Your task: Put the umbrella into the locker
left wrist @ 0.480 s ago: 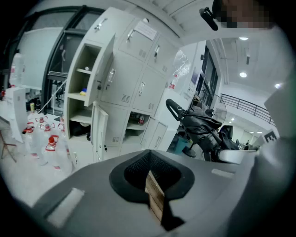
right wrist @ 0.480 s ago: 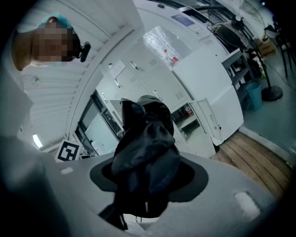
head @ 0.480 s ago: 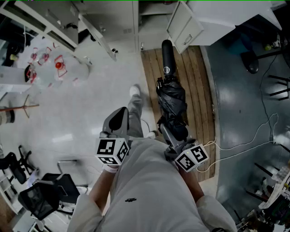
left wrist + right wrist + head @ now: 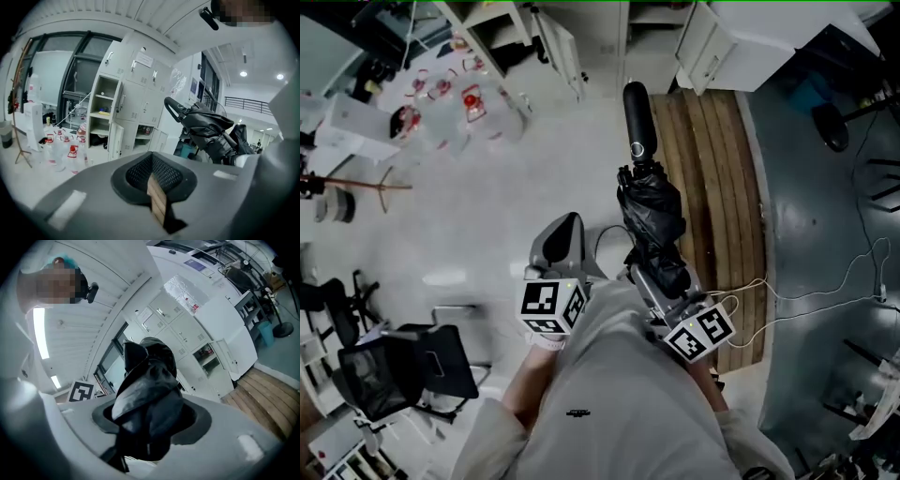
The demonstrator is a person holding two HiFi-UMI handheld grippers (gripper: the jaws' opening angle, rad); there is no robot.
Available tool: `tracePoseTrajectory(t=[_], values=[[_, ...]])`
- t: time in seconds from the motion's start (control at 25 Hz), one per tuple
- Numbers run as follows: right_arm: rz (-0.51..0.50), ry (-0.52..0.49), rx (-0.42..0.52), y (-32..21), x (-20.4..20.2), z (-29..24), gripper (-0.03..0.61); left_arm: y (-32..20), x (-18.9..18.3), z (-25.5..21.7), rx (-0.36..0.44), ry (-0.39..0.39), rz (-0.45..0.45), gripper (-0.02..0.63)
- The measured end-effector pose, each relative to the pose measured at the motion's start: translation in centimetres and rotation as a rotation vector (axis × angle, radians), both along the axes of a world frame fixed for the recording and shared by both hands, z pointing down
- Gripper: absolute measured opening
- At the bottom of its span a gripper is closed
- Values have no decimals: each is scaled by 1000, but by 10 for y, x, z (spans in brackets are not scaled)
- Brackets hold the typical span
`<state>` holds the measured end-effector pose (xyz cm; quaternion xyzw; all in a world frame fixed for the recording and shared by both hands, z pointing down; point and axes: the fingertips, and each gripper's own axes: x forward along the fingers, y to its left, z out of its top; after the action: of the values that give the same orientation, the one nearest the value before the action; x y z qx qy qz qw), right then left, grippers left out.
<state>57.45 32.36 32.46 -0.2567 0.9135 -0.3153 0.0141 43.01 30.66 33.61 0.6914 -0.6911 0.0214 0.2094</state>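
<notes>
The right hand-held gripper (image 4: 659,278) is clamped on the bunched fabric of a black folded umbrella (image 4: 652,211). The umbrella juts forward from its jaws, and its black cylindrical handle (image 4: 639,117) is the far end. In the right gripper view the fabric (image 4: 147,390) fills the gap between the jaws. The left hand-held gripper (image 4: 562,234) is just beside the right one, apart from the umbrella, with its jaws together on nothing (image 4: 155,190). A bank of white metal lockers (image 4: 136,93) stands ahead of both grippers, some with their doors open. A wooden slatted platform (image 4: 712,169) lies below and beyond the right gripper.
</notes>
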Motion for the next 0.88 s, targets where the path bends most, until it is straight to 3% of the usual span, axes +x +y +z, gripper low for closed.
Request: tracePoseTrajectory(t=[0.32, 0.6, 0.88], values=[[14, -25, -22, 46, -68, 1, 253, 58, -62, 1, 11, 42, 31, 17], [-10, -182, -61, 68, -148, -17, 252, 103, -153, -4, 9, 50, 28, 17], [-49, -157, -73, 88, -193, -14, 252, 116, -193, 0, 8, 85, 36, 17]])
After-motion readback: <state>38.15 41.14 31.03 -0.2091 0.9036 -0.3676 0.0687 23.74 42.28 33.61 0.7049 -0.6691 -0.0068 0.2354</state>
